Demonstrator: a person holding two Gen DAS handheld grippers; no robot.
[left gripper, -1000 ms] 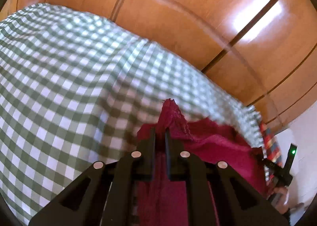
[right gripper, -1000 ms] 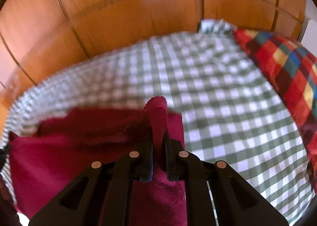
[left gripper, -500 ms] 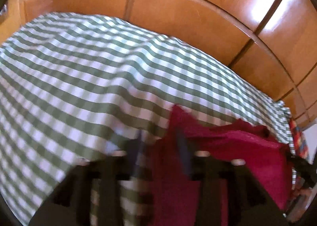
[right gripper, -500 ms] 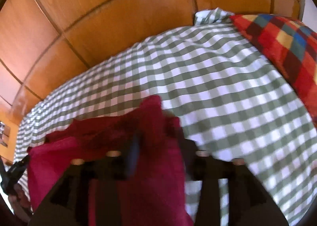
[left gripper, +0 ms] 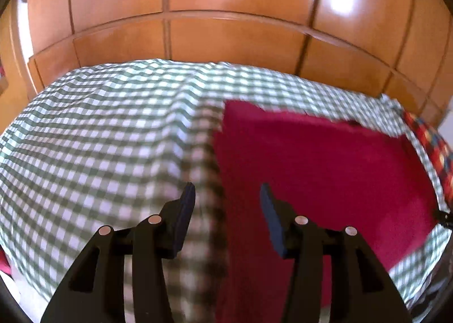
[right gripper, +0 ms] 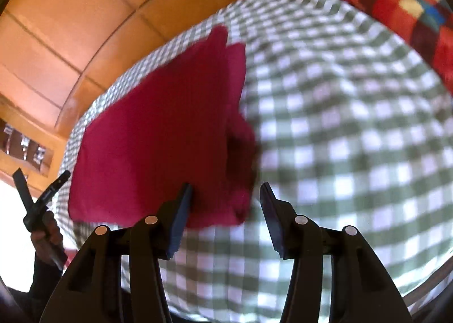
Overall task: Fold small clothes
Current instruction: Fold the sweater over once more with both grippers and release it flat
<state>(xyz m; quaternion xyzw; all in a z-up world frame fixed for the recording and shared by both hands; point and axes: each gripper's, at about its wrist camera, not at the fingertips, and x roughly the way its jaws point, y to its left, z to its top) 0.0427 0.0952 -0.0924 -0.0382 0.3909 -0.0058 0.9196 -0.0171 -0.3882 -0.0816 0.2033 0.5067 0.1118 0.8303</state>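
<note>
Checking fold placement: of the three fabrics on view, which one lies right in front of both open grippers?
The plain crimson garment, lying flat on the green-and-white checked bedsheet. It is the only unpatterned fabric; the multicoloured plaid cloth sits far off at the edge.

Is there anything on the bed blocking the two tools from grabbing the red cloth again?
Nothing visible does. The red cloth lies flat on the checked bedsheet, with both the left tool and right tool open just above its near edge. The colourful blanket sits off to the side, apart from it.

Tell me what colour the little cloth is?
Dark red cloth, clearest in the right wrist view.
</note>
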